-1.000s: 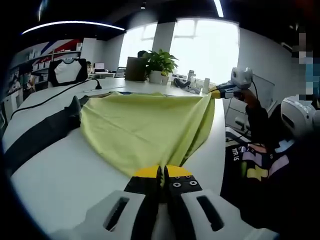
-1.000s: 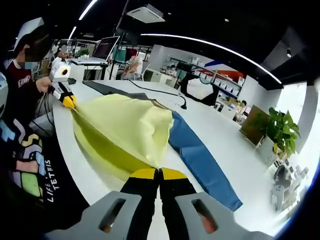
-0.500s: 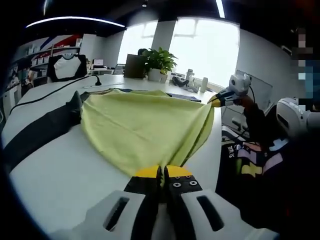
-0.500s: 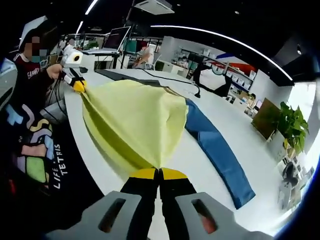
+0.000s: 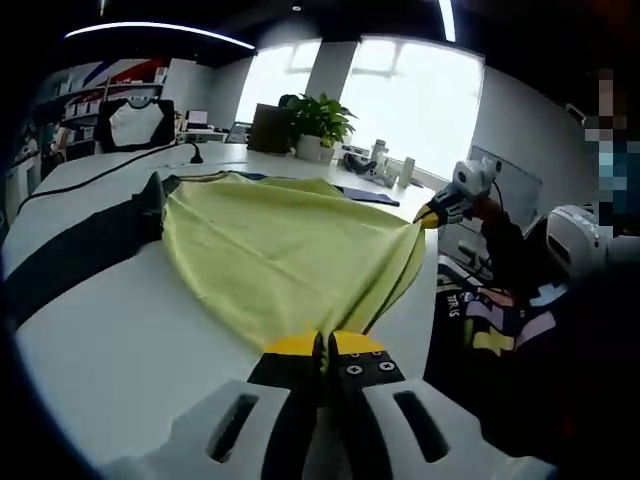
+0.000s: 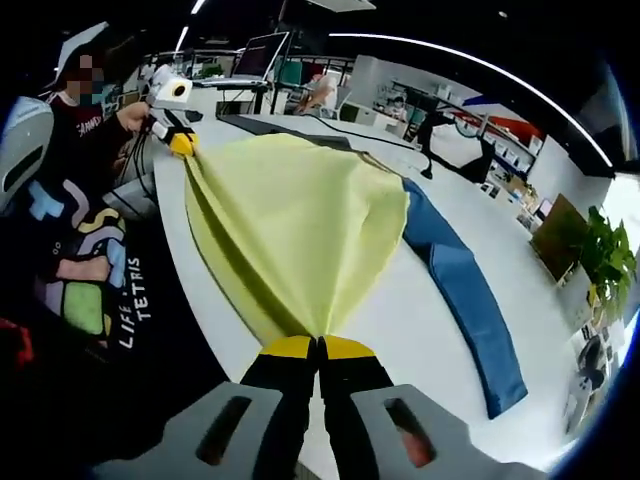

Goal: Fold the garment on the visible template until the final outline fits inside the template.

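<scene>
A pale yellow garment [image 5: 285, 250] lies spread over the white table [image 5: 120, 350], with its near edge lifted between the two grippers. My left gripper [image 5: 326, 346] is shut on one corner of that edge. My right gripper [image 6: 318, 349] is shut on the other corner. Each shows in the other's view, the right gripper [image 5: 432, 212] and the left gripper [image 6: 180, 143], both with cloth in the yellow tips. A long dark blue strip [image 6: 462, 290] runs out from under the garment; in the left gripper view the strip [image 5: 70, 262] looks black.
A person [image 6: 75, 230] in a dark printed shirt stands at the table's edge, beside the garment. A black cable [image 5: 110, 172] and a potted plant [image 5: 318, 124] with small bottles sit at the far end. Desks and monitors [image 6: 255, 55] stand beyond.
Both grippers stay shut on the garment. Both cameras have shifted, and the held edge now hangs straighter and tauter between the grippers along the table's edge.
</scene>
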`<state>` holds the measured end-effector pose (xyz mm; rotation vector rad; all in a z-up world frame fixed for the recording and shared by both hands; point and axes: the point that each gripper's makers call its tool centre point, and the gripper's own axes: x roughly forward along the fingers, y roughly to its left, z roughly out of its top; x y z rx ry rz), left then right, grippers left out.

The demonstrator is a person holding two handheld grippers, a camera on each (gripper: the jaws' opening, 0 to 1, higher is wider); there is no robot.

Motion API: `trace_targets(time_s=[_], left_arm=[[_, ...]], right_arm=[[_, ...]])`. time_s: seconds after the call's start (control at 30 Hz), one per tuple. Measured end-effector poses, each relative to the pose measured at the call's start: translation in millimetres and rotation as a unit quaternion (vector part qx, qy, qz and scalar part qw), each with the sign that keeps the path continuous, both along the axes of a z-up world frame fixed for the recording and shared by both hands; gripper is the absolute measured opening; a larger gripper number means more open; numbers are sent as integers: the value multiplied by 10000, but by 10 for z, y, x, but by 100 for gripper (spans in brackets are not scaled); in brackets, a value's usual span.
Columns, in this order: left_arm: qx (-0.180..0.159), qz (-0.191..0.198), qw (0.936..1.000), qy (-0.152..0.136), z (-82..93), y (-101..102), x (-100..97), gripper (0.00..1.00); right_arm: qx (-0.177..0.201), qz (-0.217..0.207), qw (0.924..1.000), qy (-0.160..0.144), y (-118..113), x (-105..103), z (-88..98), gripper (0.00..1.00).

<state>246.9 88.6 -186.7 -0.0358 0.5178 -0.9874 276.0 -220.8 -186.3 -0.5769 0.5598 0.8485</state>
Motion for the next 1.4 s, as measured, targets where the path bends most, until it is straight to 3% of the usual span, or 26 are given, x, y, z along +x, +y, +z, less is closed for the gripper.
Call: trace_targets(time_s=[0.37, 0.97, 1.4], left_arm=[[3, -39, 10000, 36, -3, 53, -43, 3], [-55, 45, 9999, 157, 36, 69, -179, 5], [207, -28, 9997, 98, 29, 97, -283, 6]], right_arm=[[203, 210, 9992, 286, 28, -103, -18, 0], [171, 363, 9987, 303, 15, -199, -24, 0], [339, 336, 9980, 410, -26, -279, 3, 0]])
